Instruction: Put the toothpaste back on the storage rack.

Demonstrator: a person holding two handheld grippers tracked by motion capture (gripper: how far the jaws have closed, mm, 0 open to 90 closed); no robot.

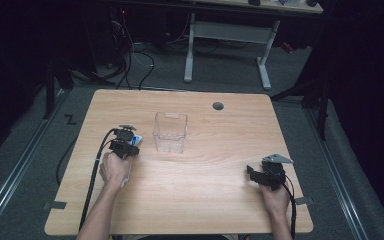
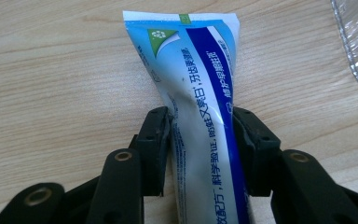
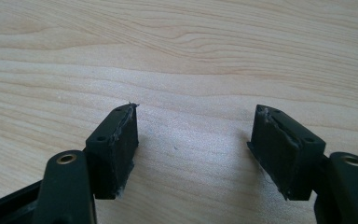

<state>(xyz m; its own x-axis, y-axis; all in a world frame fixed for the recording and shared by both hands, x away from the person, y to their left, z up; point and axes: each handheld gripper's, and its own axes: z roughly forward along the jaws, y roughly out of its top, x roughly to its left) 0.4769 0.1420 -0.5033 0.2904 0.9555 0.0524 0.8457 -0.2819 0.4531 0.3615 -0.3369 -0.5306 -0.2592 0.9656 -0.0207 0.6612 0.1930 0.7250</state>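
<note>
Left gripper view: jaws pinch toothpaste tube [image 2: 200, 126].

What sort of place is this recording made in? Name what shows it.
Probably a lab or workshop set up for recording: a bare wooden table, a second desk behind it, cables on a grey floor and dark surroundings.

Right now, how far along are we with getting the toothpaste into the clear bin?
Early stage. Done: the left gripper has its fingers against both sides of the toothpaste tube, which lies on the table. In hand: securing that grip. Left: lifting it and, probably, dropping it into the clear bin, which looks empty. The right gripper rests open.
</note>
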